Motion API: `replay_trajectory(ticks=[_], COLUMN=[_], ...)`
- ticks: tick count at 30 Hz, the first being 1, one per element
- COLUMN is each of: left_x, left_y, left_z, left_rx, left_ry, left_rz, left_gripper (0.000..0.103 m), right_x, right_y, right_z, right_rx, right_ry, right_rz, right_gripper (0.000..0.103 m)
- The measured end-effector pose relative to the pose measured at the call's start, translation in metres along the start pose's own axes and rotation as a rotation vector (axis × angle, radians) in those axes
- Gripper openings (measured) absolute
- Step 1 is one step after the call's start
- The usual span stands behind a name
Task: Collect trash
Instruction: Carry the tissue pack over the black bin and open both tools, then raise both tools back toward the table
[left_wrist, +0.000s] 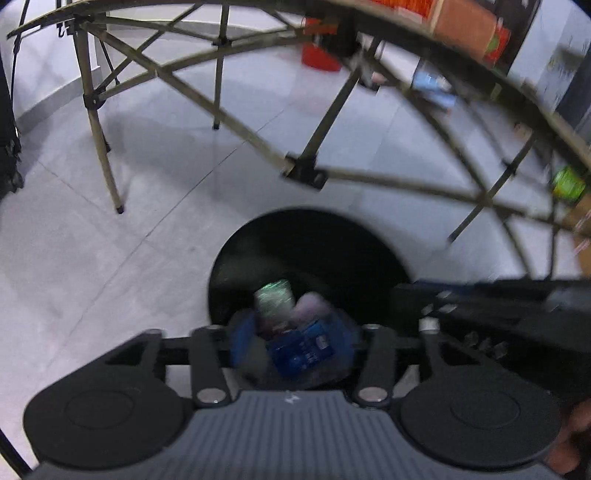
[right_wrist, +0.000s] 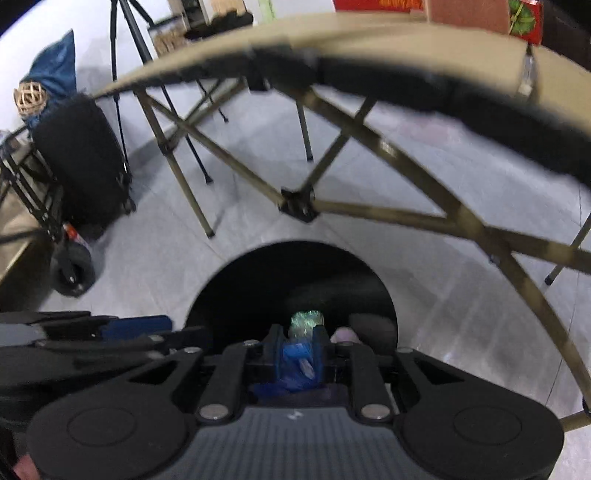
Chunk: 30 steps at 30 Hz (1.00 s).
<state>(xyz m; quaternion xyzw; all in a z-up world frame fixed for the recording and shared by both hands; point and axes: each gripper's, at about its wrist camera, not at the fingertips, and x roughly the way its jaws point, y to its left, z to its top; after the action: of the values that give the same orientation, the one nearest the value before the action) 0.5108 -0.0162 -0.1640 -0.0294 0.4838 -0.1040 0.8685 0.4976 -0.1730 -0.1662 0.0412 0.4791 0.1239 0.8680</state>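
A black round bin (left_wrist: 314, 251) stands on the floor under both grippers. In the left wrist view my left gripper (left_wrist: 293, 332) hangs over the bin's near rim with its blue fingers (left_wrist: 242, 339) well apart. A blurred blue wrapper (left_wrist: 306, 350) lies between them, and the pads do not seem to press on it. In the bin (right_wrist: 295, 273) lie a shiny green piece (left_wrist: 275, 295) and a pale pink lump (left_wrist: 310, 306). My right gripper (right_wrist: 298, 339) is shut on a crumpled blue wrapper (right_wrist: 295, 363) above the same opening. The green piece (right_wrist: 304, 319) shows just past its tips.
A folding table (right_wrist: 332, 40) with a tan cross-braced frame (left_wrist: 303, 170) arches overhead, its legs (left_wrist: 107, 166) on the grey tiled floor. A black bag (right_wrist: 81, 158) on a wheeled cart and a tripod (right_wrist: 129, 44) stand at the left. A red bucket (left_wrist: 319, 55) sits far back.
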Motion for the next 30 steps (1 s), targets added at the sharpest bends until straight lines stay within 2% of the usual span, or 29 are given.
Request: replay_trajectory(ticks=[3, 6, 10, 17, 18, 20, 22, 25, 28, 30], left_x=[0.009, 0.011, 0.010, 0.001, -0.001, -0.012, -0.031, -0.076, -0.126, -0.151], left_y=[0.000, 0.002, 0.002, -0.003, -0.004, -0.005, -0.009, -0.019, -0.026, -0.031], left_z=[-0.008, -0.012, -0.009, -0.007, -0.007, -0.005, -0.001, 0.000, 0.001, 0.014], left_rx=[0.056, 0.058, 0.066, 0.073, 0.069, 0.065, 0.089, 0.168, 0.221, 0.198], left_ry=[0.033, 0.058, 0.058, 0.048, 0.050, 0.040, -0.003, -0.137, -0.308, -0.434], left_rz=[0.042, 0.059, 0.069, 0.083, 0.085, 0.071, 0.042, -0.027, -0.158, -0.191], left_gripper=[0.058, 0.064, 0.070, 0.076, 0.079, 0.080, 0.080, 0.081, 0.081, 0.083], right_x=[0.002, 0.002, 0.002, -0.006, -0.010, -0.020, -0.041, -0.086, -0.138, -0.171], right_y=[0.000, 0.003, 0.007, 0.006, 0.007, 0.009, 0.010, 0.009, 0.001, -0.011], right_z=[0.000, -0.001, 0.001, 0.002, 0.002, 0.002, 0.004, 0.006, 0.013, 0.024], right_rx=[-0.021, -0.042, -0.053, -0.058, -0.065, -0.076, -0.080, -0.077, -0.049, -0.024], right_ry=[0.022, 0.037, 0.034, 0.006, -0.005, -0.037, -0.088, -0.176, -0.316, -0.431], right_rz=[-0.007, -0.001, -0.006, -0.012, -0.015, -0.015, 0.003, 0.086, 0.201, 0.217], right_gripper=[0.028, 0.040, 0.047, 0.049, 0.049, 0.049, 0.049, 0.049, 0.049, 0.050])
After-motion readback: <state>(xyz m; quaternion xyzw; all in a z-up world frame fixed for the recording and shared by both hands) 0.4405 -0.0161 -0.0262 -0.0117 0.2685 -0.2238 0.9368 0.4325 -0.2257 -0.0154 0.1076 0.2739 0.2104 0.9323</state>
